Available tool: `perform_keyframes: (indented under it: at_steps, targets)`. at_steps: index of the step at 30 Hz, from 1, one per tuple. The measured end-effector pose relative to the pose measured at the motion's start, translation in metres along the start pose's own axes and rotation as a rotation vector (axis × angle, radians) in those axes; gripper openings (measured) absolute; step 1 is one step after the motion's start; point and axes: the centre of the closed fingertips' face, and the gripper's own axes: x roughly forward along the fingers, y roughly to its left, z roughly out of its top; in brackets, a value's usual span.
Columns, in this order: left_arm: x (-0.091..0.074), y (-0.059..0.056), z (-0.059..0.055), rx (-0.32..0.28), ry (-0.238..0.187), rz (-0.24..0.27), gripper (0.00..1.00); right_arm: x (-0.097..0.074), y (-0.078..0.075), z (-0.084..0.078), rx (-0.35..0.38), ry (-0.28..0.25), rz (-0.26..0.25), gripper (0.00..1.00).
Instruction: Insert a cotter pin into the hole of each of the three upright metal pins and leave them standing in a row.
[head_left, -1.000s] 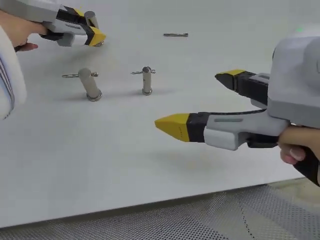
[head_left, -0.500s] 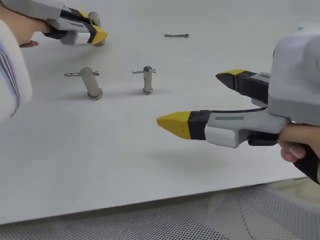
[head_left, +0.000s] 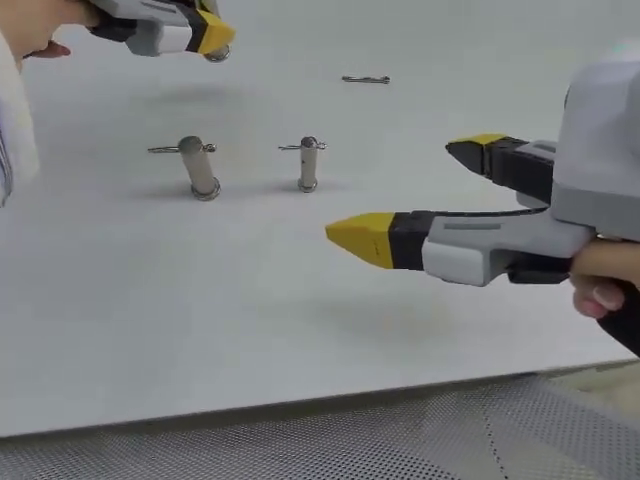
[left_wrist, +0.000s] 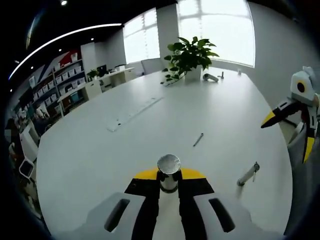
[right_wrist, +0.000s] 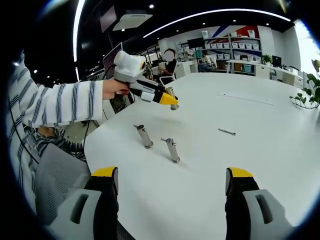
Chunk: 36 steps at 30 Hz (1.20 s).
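Fingers (left_wrist: 142, 186) of the left gripper (left_wrist: 169, 175) were clamped on the third metal pin (left_wrist: 169, 165). Its long axis was roughly upright, w/ the round end face twd the left gripper cam and the flanged end poking out below the tips in the head view. It looked lifted off the bench (head_left: 300, 330), far-left side. The right gripper (head_left: 395, 190) had its fingers spread wide w/ nothing between them, nearer the front edge.

Two pins stood upright side by side mid-bench. Left standing pin (head_left: 200, 168) had the left cotter pin (head_left: 163, 150) crosswise thru its top, and right standing pin (head_left: 309, 166) had the right cotter pin (head_left: 290, 147), both running left-right. The loose cotter pin (head_left: 365, 79) lay flat further back, also left-right, well apart from both grippers.
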Motion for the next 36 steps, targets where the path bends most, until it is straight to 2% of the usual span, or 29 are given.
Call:
perform_keyframes:
  at_steps: [8, 12, 15, 16, 19, 22, 27, 32, 36]
  targets:
    - [-0.03, -0.026, 0.018, 0.046, -0.033, -0.037, 0.09, -0.004, 0.0, 0.003, -0.009, -0.012, -0.004, 0.88]
    - [-0.042, -0.042, 0.021, 0.061, -0.038, -0.049, 0.09, -0.006, 0.001, 0.004, -0.01, -0.018, -0.006, 0.88]
    - [-0.046, -0.049, 0.021, 0.071, -0.04, -0.054, 0.09, -0.009, 0.004, 0.004, -0.011, -0.021, -0.004, 0.88]
    - [-0.048, -0.057, 0.019, 0.091, -0.038, -0.064, 0.09, -0.009, 0.004, 0.004, -0.012, -0.021, -0.003, 0.89]
    - [-0.054, -0.068, 0.017, 0.119, -0.046, -0.061, 0.09, -0.01, 0.004, 0.005, -0.02, -0.026, -0.002, 0.89]
    - [-0.059, -0.082, 0.012, 0.104, -0.052, -0.074, 0.09, -0.012, 0.006, 0.004, -0.02, -0.03, -0.002, 0.89]
    - [-0.063, -0.109, -0.002, 0.092, -0.038, -0.104, 0.09, -0.013, 0.007, 0.002, -0.026, -0.024, 0.004, 0.89]
    - [-0.06, -0.135, -0.019, 0.081, -0.02, -0.14, 0.09, -0.014, 0.008, 0.001, -0.033, -0.019, 0.009, 0.89]
    - [-0.058, -0.152, -0.026, 0.068, -0.019, -0.17, 0.09, -0.015, 0.01, 0.001, -0.038, -0.017, 0.01, 0.9]
